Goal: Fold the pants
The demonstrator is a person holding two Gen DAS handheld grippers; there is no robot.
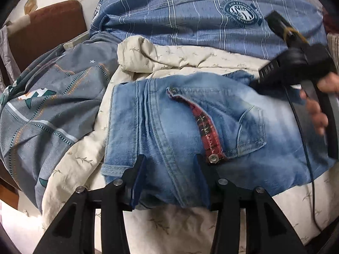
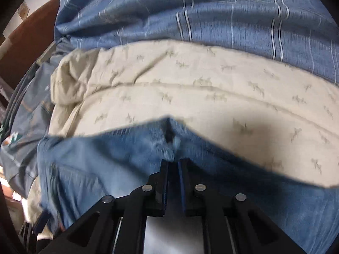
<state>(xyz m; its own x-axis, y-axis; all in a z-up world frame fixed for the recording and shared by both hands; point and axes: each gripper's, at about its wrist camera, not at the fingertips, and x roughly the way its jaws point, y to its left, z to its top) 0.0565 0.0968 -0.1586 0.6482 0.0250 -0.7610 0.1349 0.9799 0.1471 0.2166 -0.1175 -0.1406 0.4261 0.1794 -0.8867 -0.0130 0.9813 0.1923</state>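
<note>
Denim filled the space between my left gripper's (image 1: 169, 160) two black fingers, which stood wide apart with the near edge of the jeans (image 1: 182, 122) lying between them, not pinched. These faded blue jeans lay folded on a cream quilt (image 1: 84, 169) printed with small leafy sprigs. A back pocket (image 1: 250, 127) faced up, and a red plaid strip (image 1: 203, 127) ending in a metal rivet ran diagonally beside it. To the left of the quilt sat a rumpled grey patterned cover (image 1: 48, 110); behind it lay a blue striped pillow (image 1: 190, 14) with a round crest. At the right edge, my right hand (image 1: 317, 103) held the other black tool above the far corner of the jeans.

From the right wrist view, blurred, my right gripper (image 2: 174, 163) had its fingers drawn nearly together, with a bunched ridge of the jeans (image 2: 118, 154) at their tips. Whether they actually pinched it, I could not tell. Beyond lay the quilt (image 2: 190, 84) and the pillow (image 2: 190, 21).
</note>
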